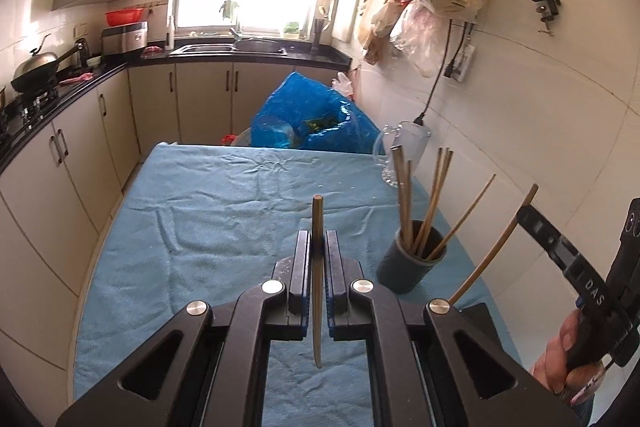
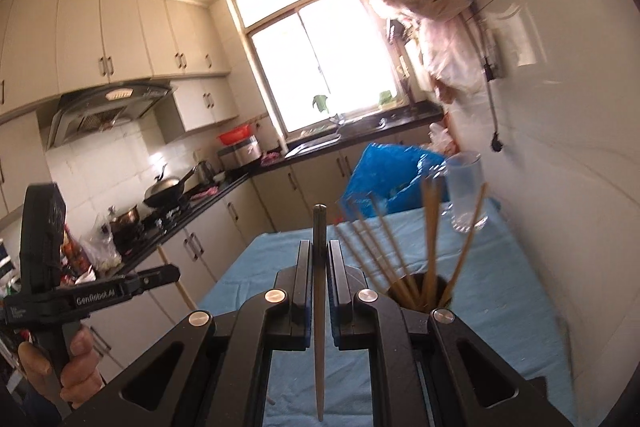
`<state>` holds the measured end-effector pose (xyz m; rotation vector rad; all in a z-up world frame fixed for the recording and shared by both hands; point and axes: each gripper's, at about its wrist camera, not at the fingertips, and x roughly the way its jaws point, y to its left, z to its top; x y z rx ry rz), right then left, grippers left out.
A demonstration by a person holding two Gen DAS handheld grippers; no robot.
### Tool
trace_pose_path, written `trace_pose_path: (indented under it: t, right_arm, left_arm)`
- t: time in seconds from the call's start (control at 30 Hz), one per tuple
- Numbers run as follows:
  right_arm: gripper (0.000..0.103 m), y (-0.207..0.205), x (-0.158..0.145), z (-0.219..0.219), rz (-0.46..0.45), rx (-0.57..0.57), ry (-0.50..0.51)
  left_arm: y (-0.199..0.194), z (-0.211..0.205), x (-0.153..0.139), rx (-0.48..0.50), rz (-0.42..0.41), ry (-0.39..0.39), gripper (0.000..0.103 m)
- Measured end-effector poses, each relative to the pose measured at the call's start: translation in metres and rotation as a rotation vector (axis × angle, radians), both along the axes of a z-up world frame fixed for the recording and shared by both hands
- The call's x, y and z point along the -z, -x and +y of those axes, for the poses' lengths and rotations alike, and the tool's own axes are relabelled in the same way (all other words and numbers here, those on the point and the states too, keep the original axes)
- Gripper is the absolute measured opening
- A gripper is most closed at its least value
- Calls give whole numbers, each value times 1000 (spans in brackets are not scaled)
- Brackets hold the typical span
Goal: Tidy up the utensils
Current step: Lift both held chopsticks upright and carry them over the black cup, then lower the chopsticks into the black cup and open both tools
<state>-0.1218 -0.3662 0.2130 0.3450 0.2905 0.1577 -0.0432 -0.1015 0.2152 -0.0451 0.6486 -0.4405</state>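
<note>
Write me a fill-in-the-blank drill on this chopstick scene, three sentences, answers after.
1. Each gripper, left gripper and right gripper, is shut on one ____.
2. The dark holder cup stands on a ____ cloth.
3. The chopsticks in the cup stand in it with their lower ends ____ it.

Answers: chopstick; blue; inside
</note>
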Motion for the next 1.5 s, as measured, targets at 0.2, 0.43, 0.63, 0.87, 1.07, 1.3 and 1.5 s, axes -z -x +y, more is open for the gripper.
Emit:
trace_pose_path:
  t: [0.2, 0.43, 0.63, 0.87, 1.07, 1.3, 1.5]
  right_arm:
    - [7, 10, -12, -22, -33, 55, -14]
    - [7, 17, -31, -38, -75, 103, -11]
    - [7, 18, -47, -58, -103, 128, -33]
    - [7, 12, -63, -75, -139, 180, -33]
    - [7, -2, -72, -84, -158, 221, -14]
    - [7, -35, -57, -92, -130, 233, -24]
    - [7, -59, -29, -91, -61, 221, -16]
  left_arm:
    - [0, -17, -13, 37, -20, 5, 6]
    - [0, -45, -36, 95, -49, 20, 6]
    - [-1, -73, -64, 136, -98, 31, 6]
    - [-9, -103, -90, 157, -147, 62, 6]
    - [-23, -125, -94, 157, -171, 71, 6]
    - [-52, -148, -65, 181, -120, 67, 6]
    - [-74, -156, -26, 181, -54, 53, 6]
